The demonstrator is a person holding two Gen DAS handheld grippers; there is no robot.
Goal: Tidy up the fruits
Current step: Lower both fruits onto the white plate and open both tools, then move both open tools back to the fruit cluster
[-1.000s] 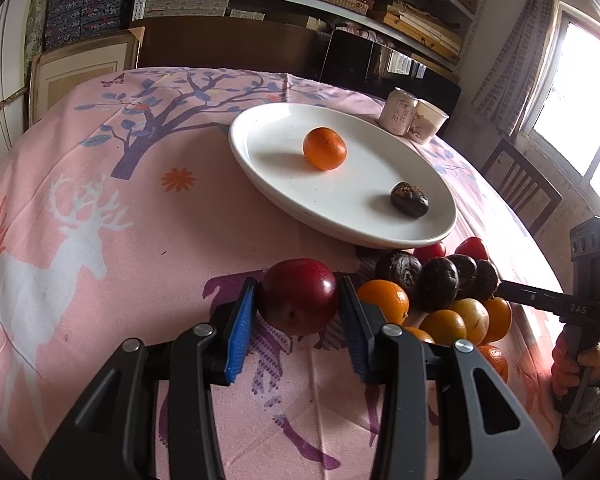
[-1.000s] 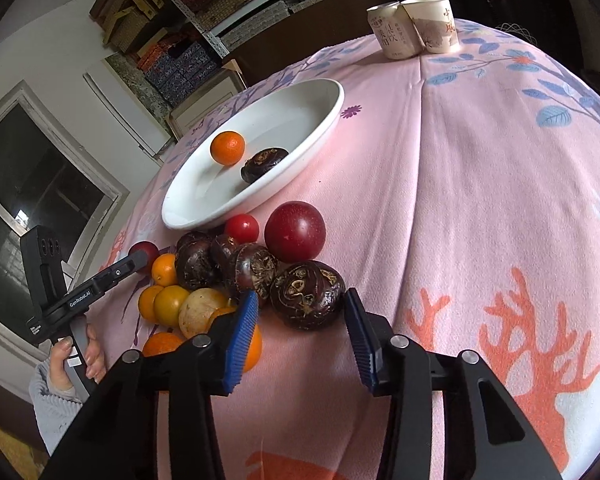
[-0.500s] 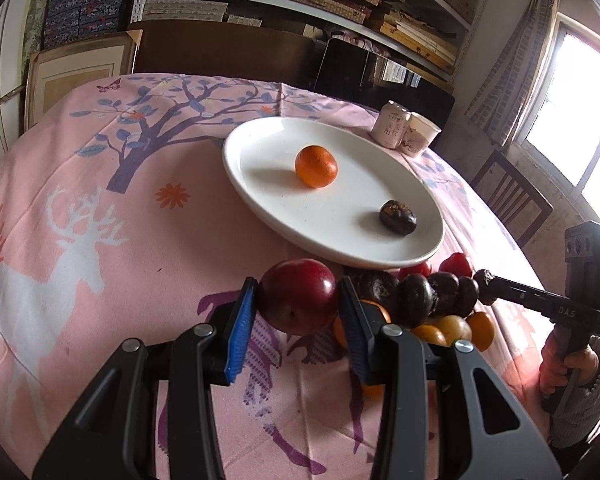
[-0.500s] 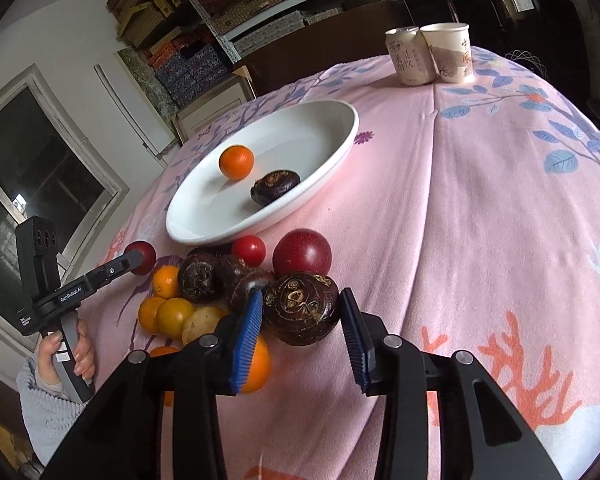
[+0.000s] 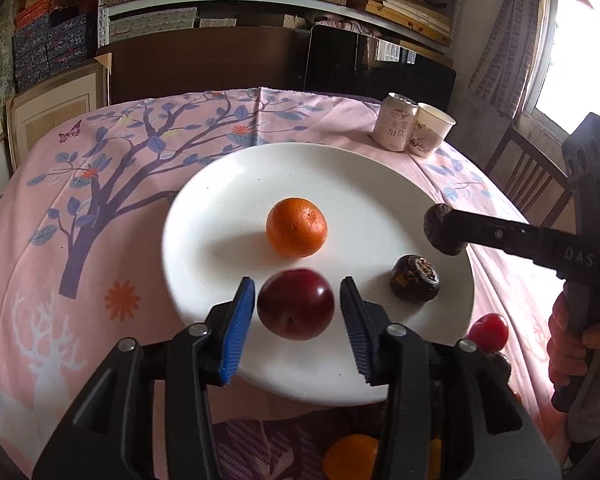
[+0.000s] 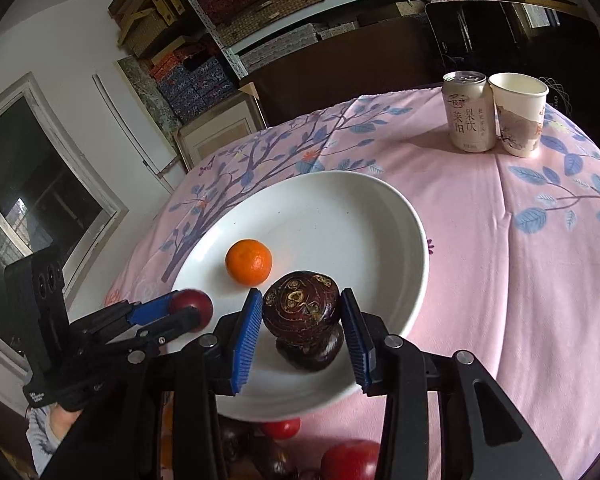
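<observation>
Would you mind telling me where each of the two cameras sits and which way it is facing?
Left wrist: on the left gripper, looking down its fingers at the white plate; fingers opening around a red plum; the right gripper and hand show at right.
Right wrist: on the right gripper, looking at the plate from the other side; a water chestnut between opening fingers.
Shared: plate, orange, can, paper cup.

plate's (image 5: 204, 216) far half bare, can (image 5: 392, 126) and cup (image 5: 432, 130) behind
</observation>
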